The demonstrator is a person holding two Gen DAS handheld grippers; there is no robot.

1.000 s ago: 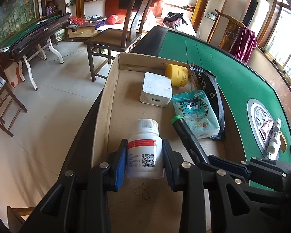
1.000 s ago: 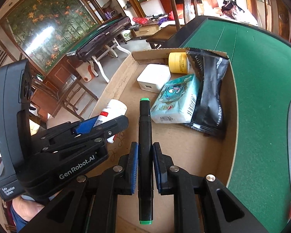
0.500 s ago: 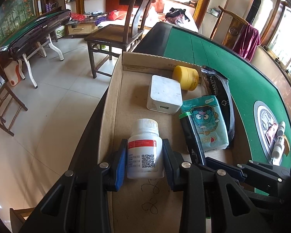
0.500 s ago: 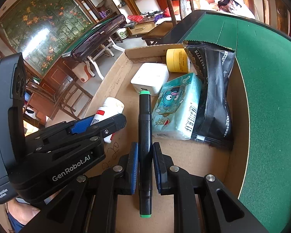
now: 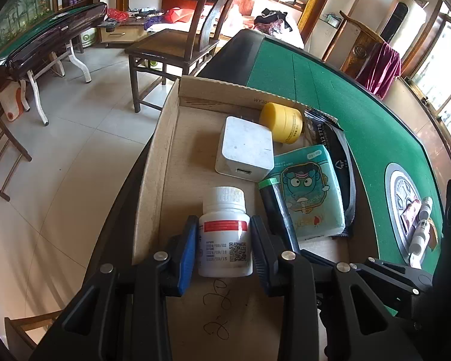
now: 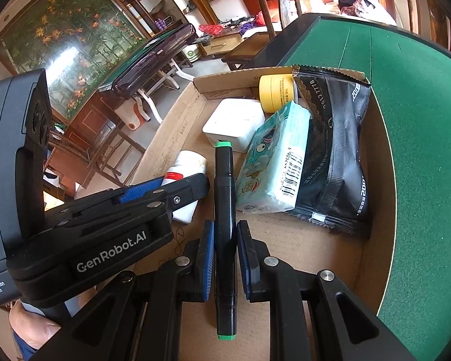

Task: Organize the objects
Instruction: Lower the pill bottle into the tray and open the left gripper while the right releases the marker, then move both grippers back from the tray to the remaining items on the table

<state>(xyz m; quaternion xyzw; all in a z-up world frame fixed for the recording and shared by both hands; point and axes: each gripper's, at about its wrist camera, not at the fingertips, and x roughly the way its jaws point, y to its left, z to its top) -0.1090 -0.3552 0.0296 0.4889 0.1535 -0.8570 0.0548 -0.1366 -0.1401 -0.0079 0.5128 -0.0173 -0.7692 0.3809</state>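
A shallow cardboard box lies on the green table. My left gripper is shut on a white pill bottle with a red label band, held over the box floor near its left wall. My right gripper is shut on a black marker with green ends, just right of the bottle. The marker lies alongside a teal tissue pack. Farther in sit a white charger block, a yellow jar and a black snack bag.
Small white tubes and a card lie on the round metal centre of the table. A wooden chair stands beyond the box, with tiled floor to the left. A person's thumb shows under the left gripper body.
Both grippers have edged deeper into the box with their loads; the charger, jar and tissue pack look nearer. The marker tip now lies beside the tissue pack, close to the charger.
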